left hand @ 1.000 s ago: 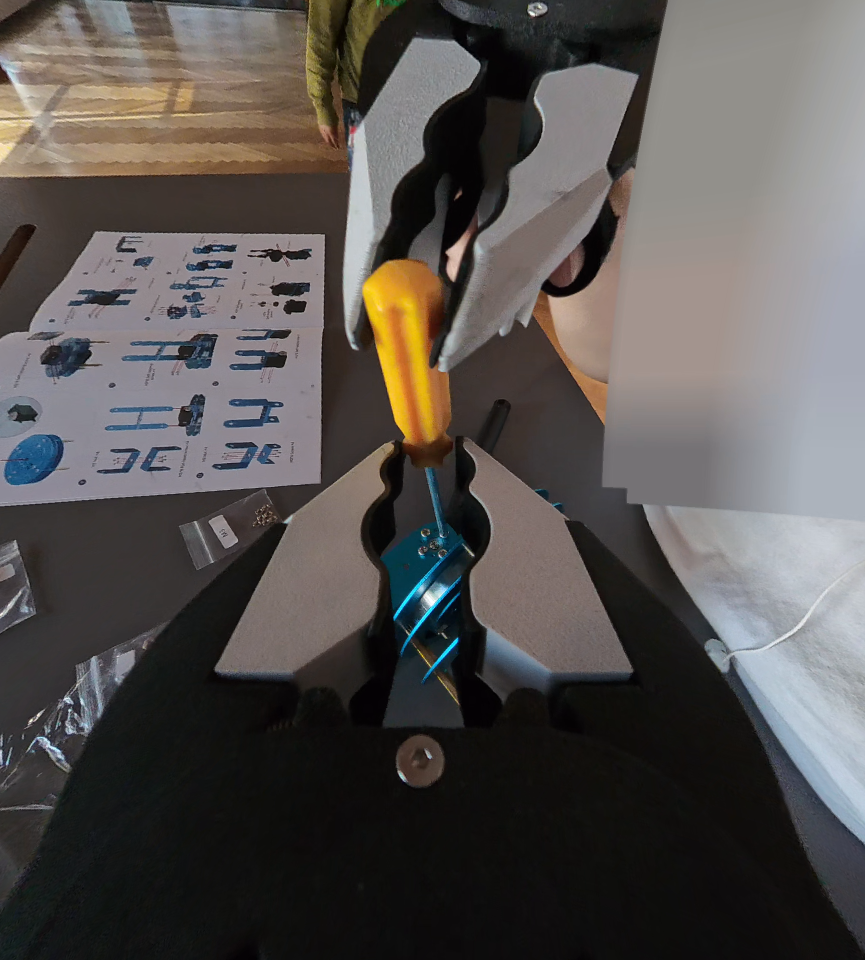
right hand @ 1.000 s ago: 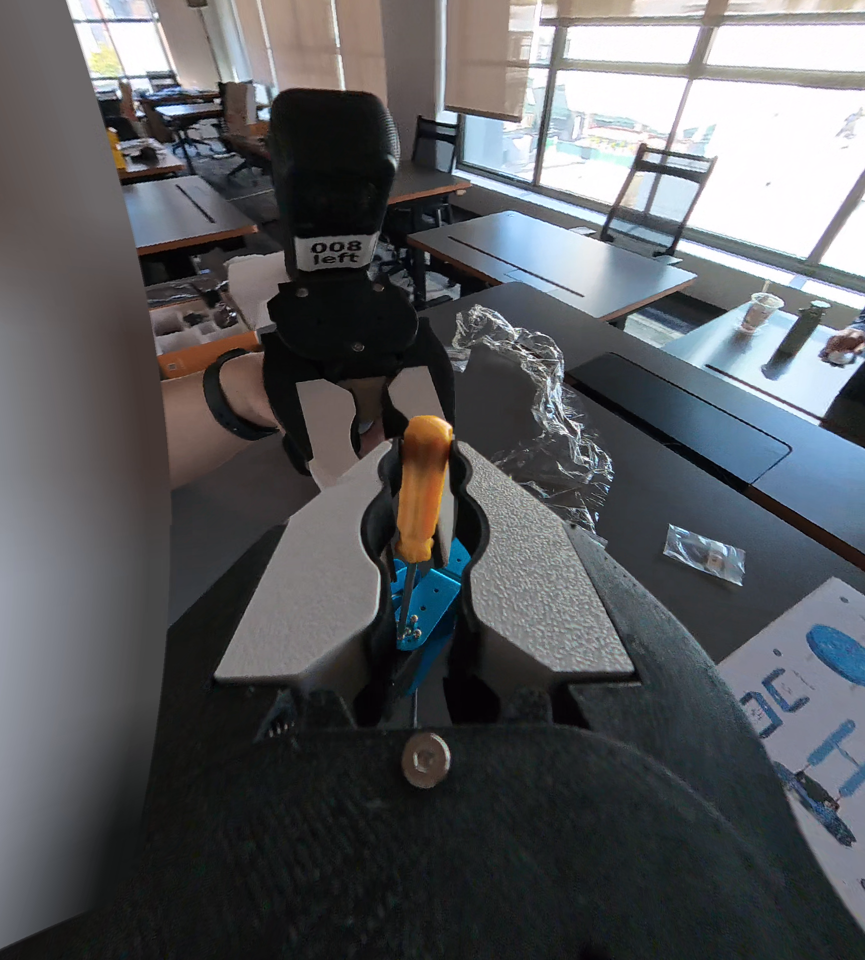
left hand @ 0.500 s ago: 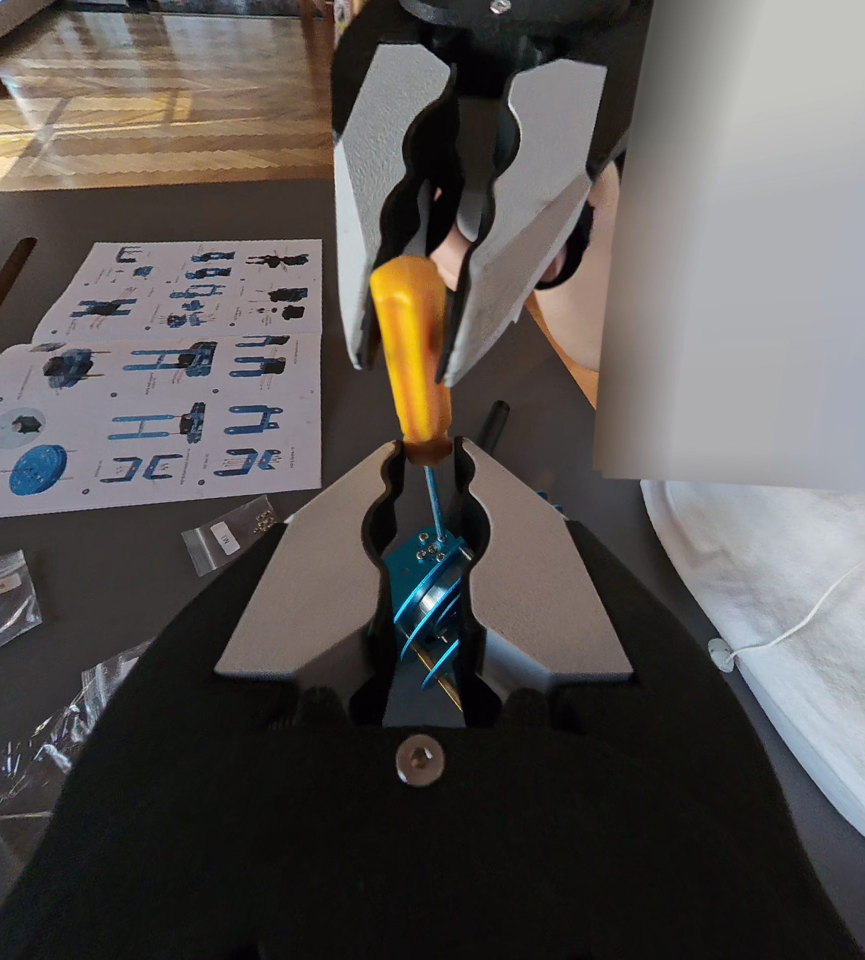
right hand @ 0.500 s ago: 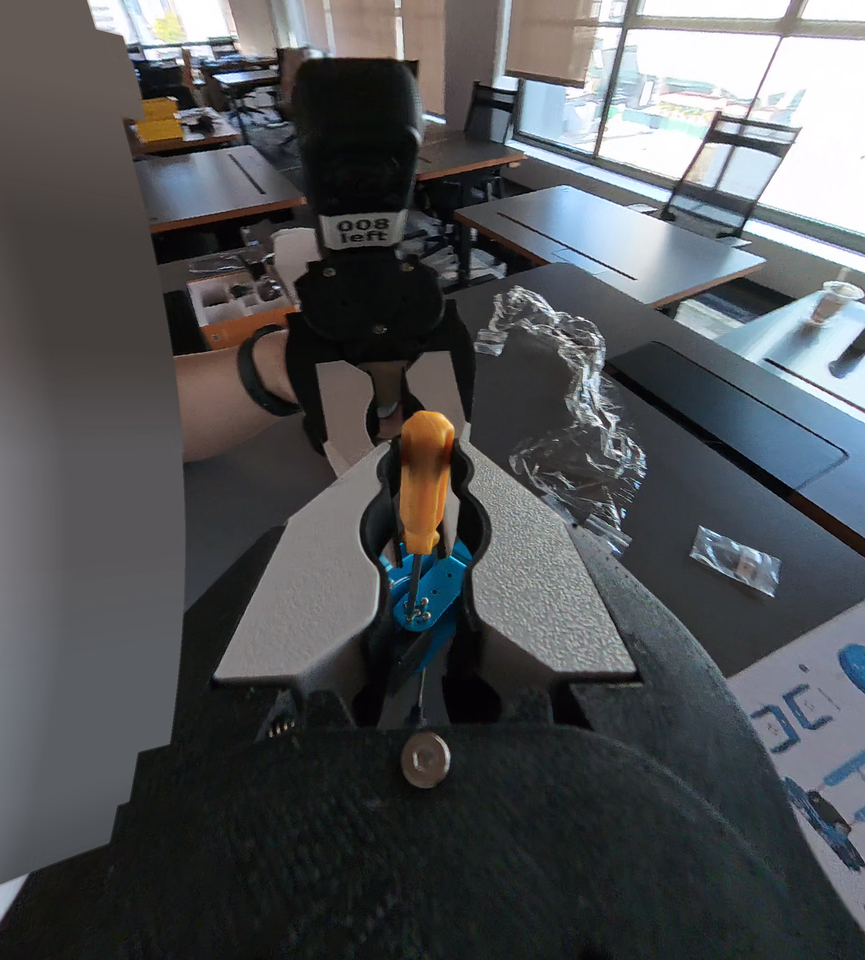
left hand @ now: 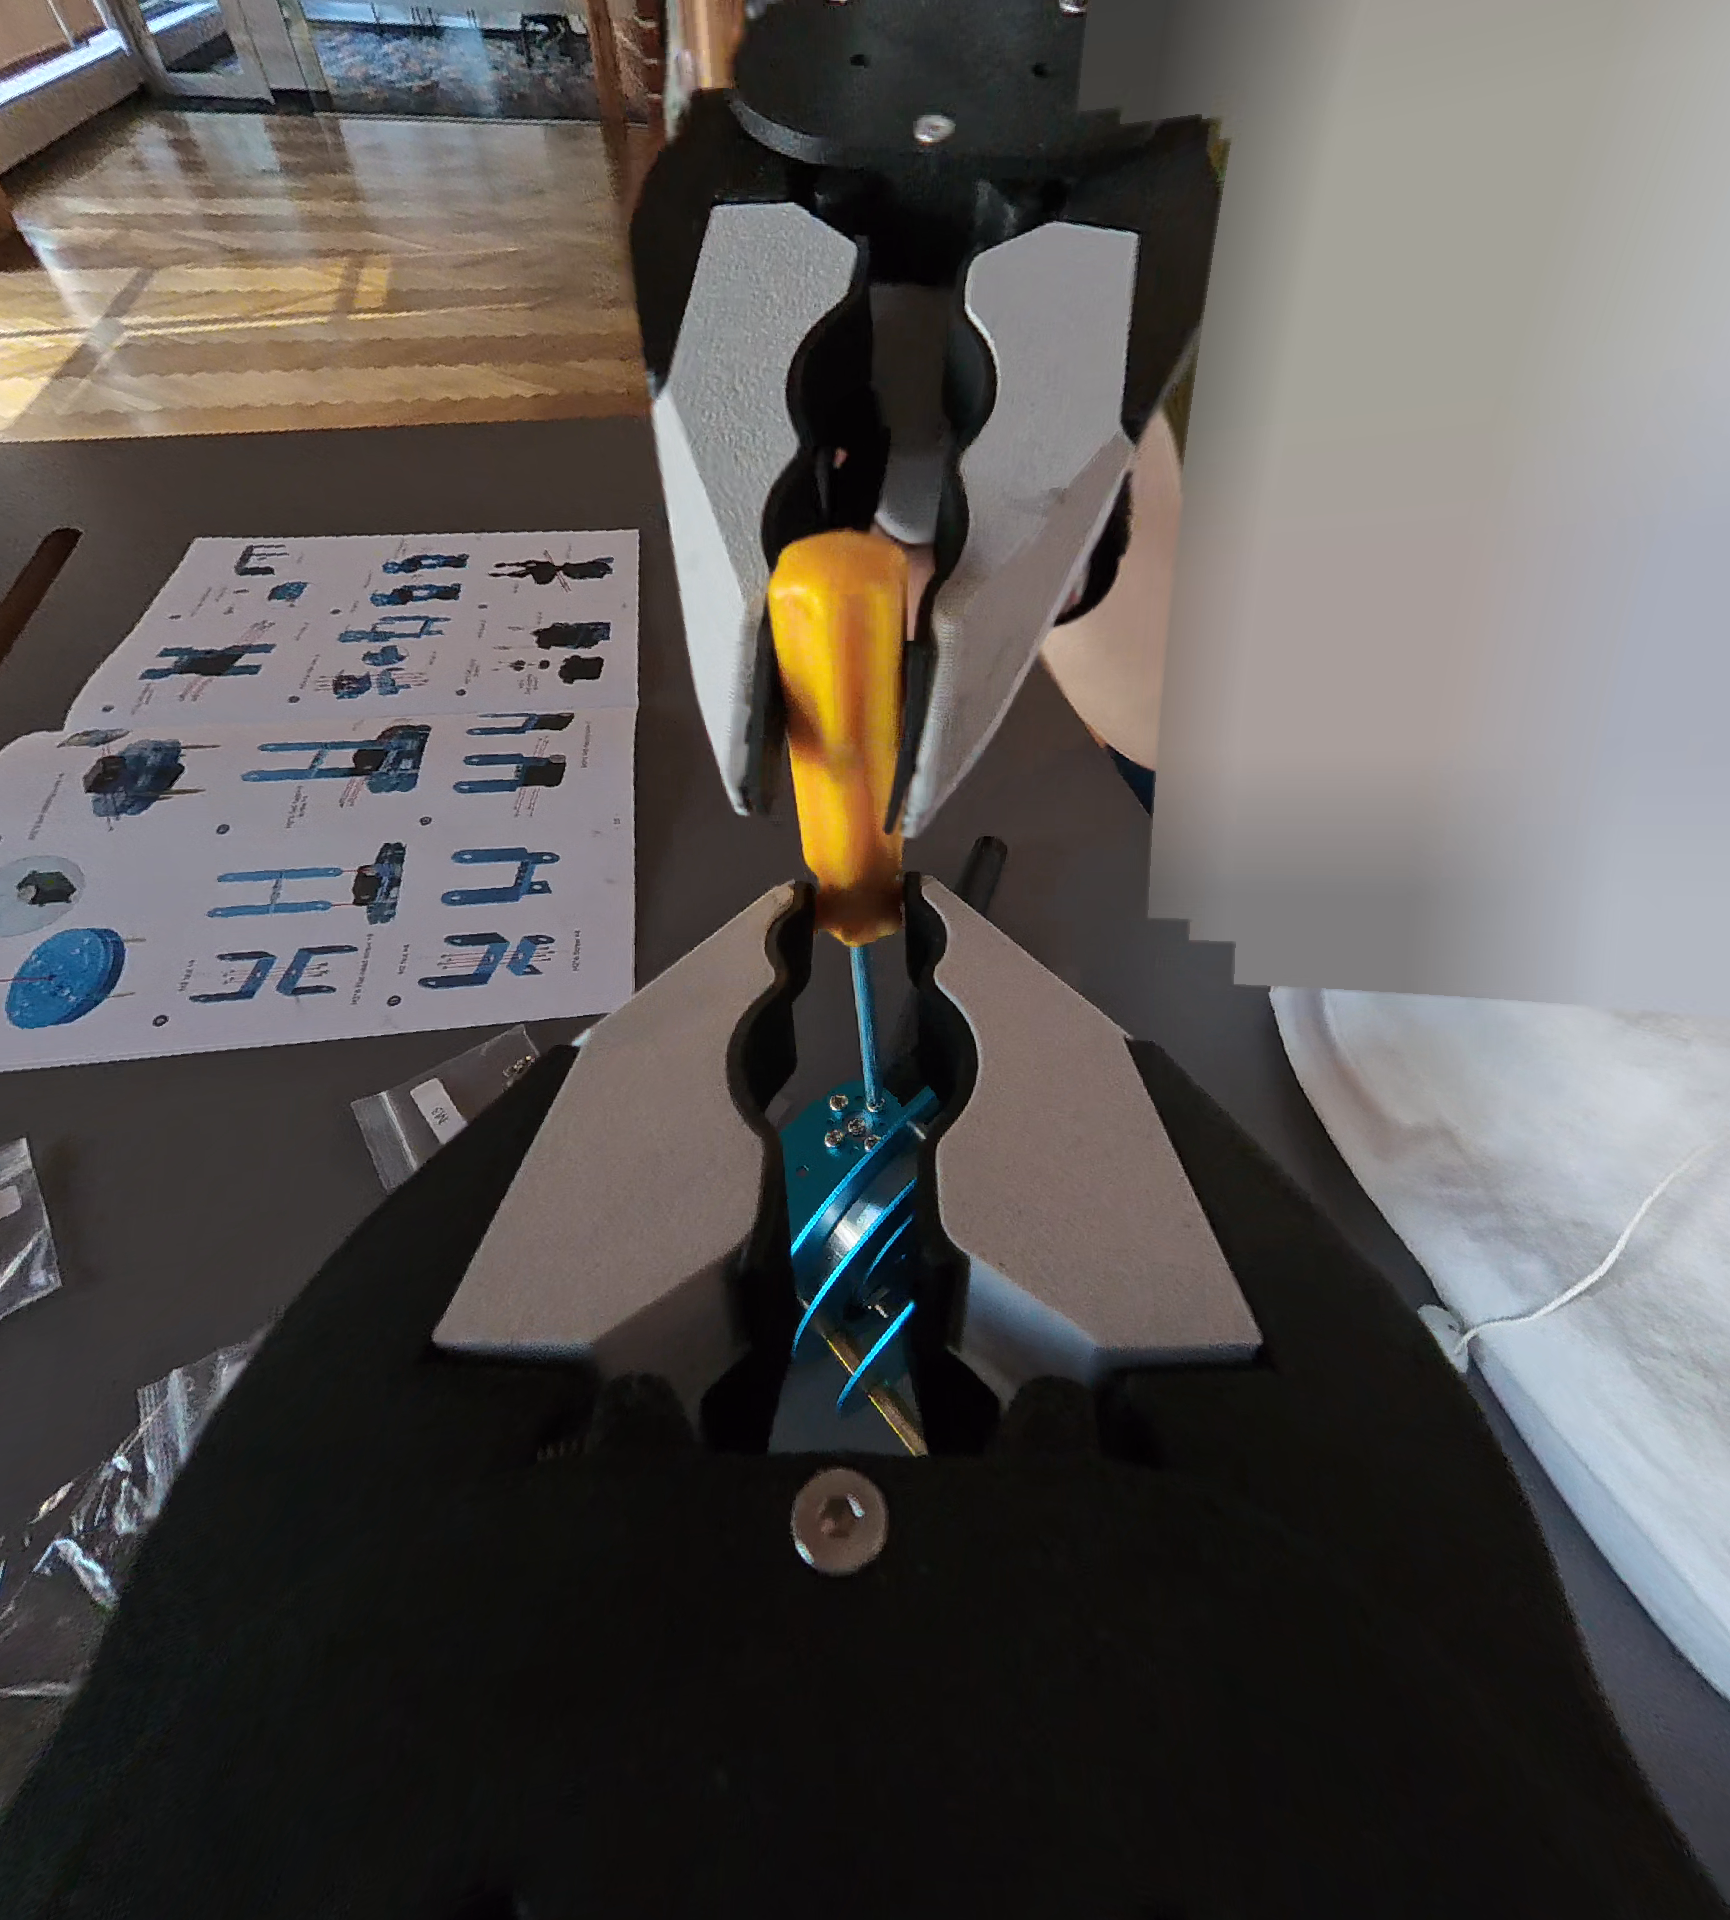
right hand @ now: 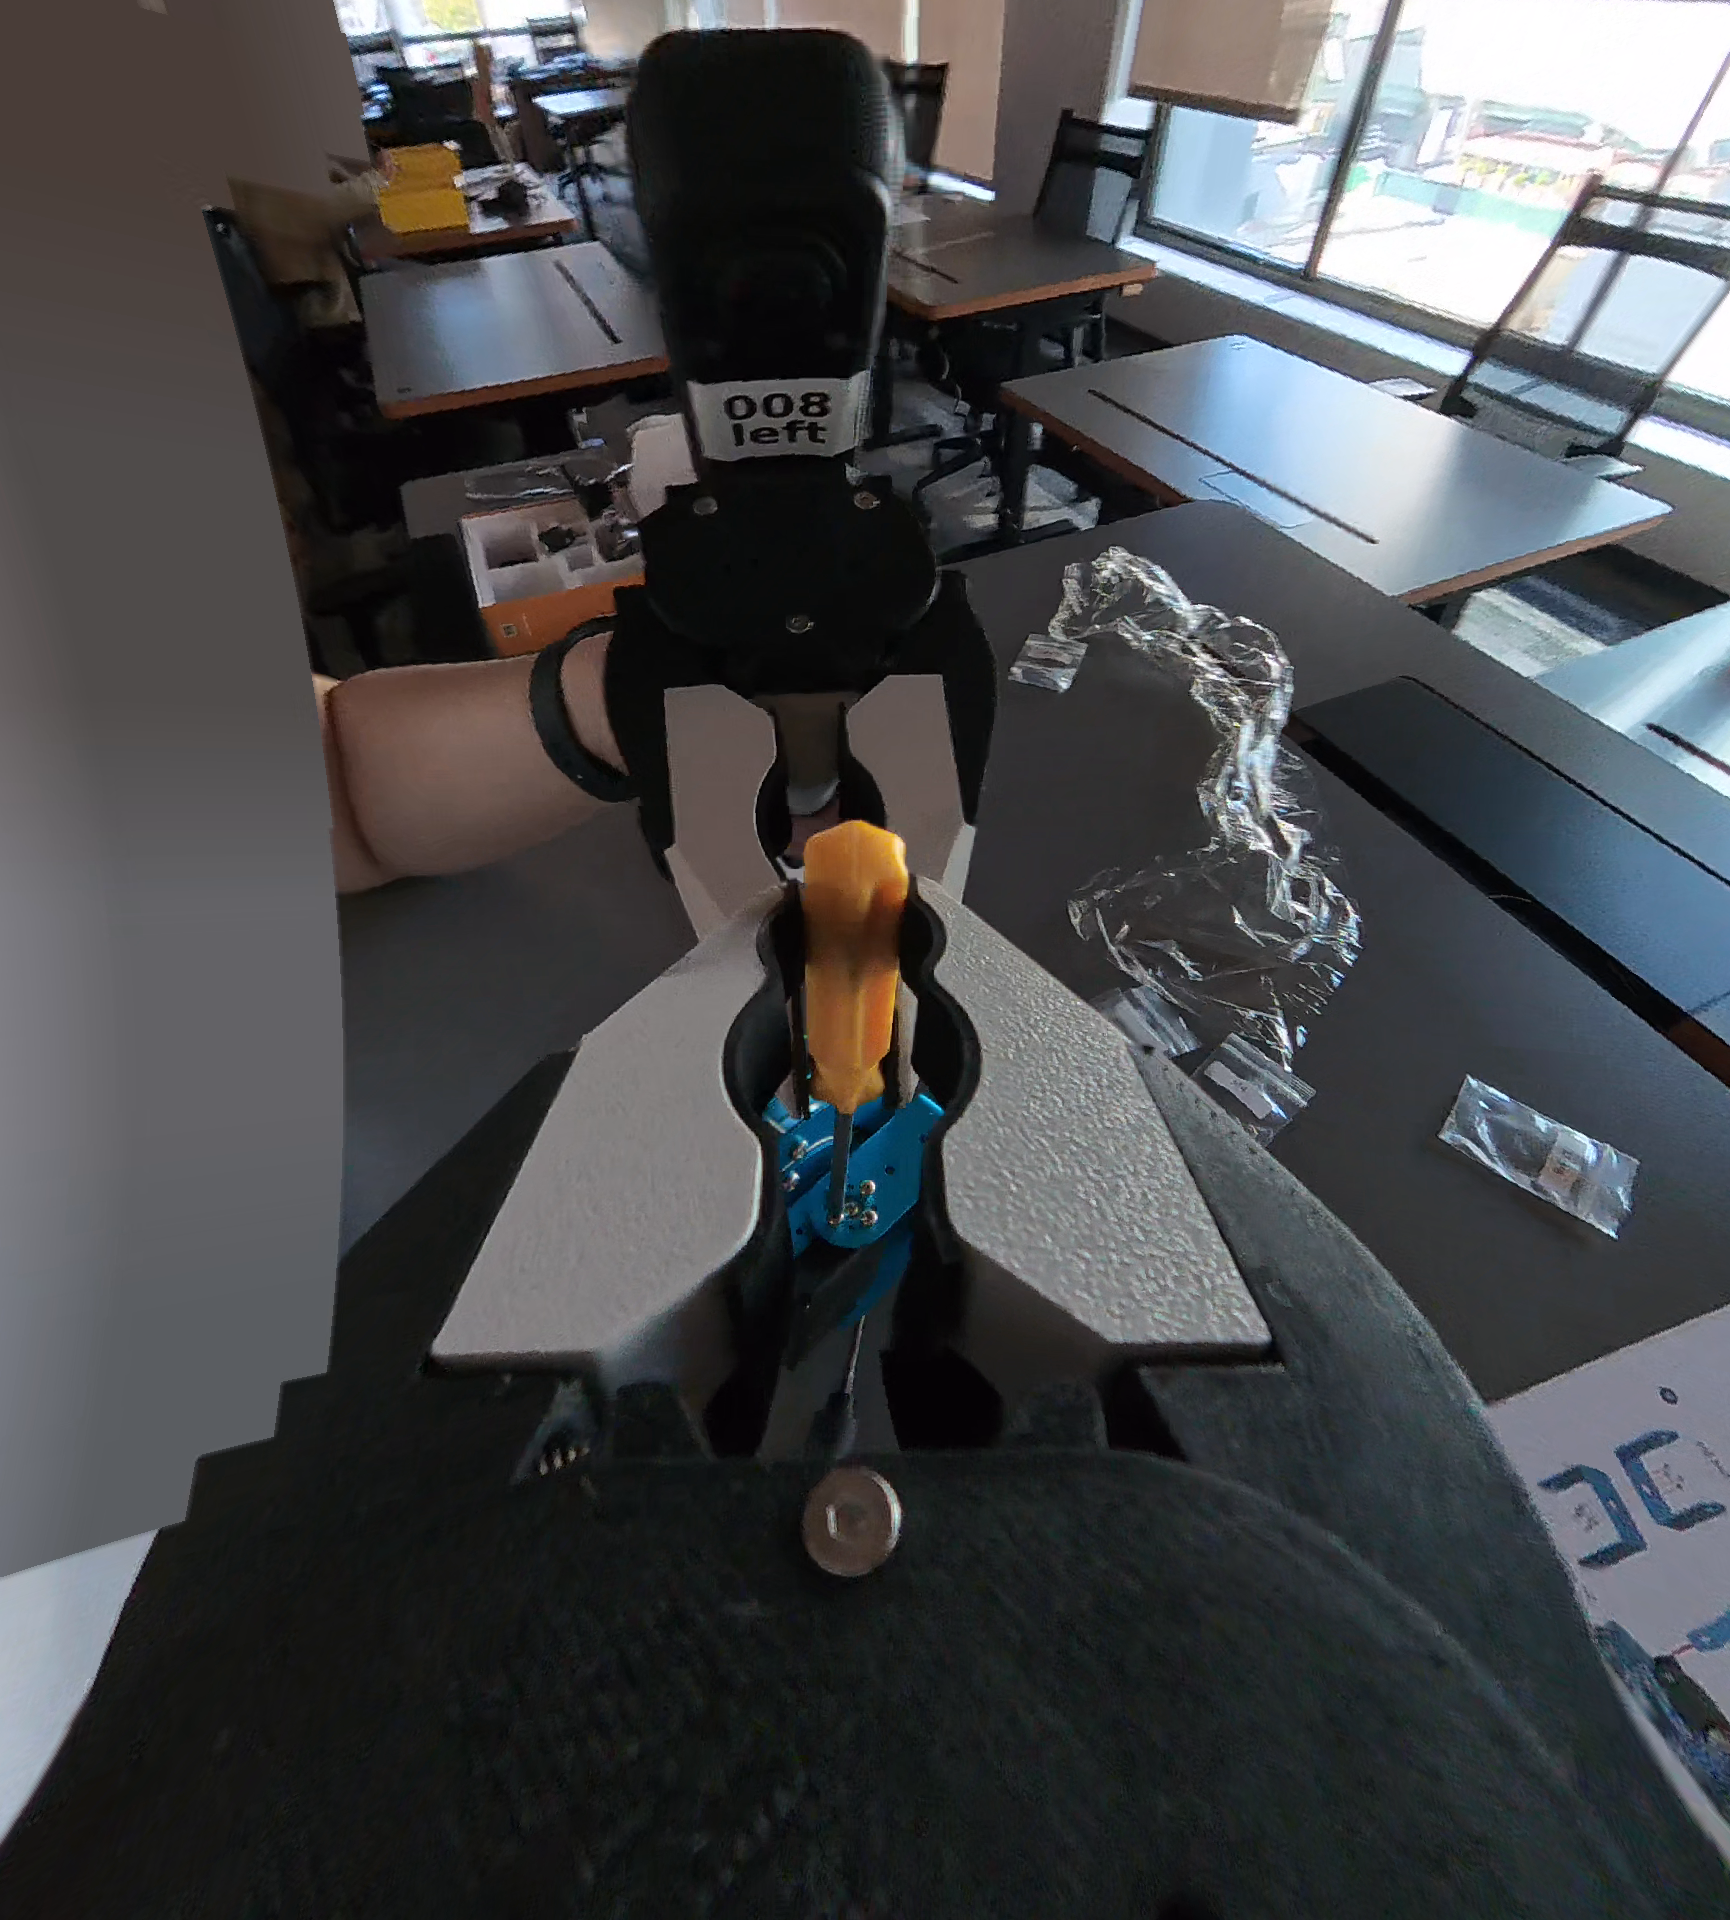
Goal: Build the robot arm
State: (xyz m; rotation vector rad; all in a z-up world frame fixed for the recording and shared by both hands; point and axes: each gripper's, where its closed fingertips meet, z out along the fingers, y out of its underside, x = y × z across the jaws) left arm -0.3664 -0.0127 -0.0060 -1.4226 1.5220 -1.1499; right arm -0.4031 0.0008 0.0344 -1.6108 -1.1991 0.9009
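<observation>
Two grippers are engaged: the left gripper (left hand: 856, 1164) is clamped on a blue metal assembly (left hand: 856, 1195), steadying it, while the right gripper (right hand: 850, 997) — at 12 o'clock — pinches an orange screwdriver (right hand: 853, 977), tip seated among the screws (right hand: 856, 1205).
</observation>
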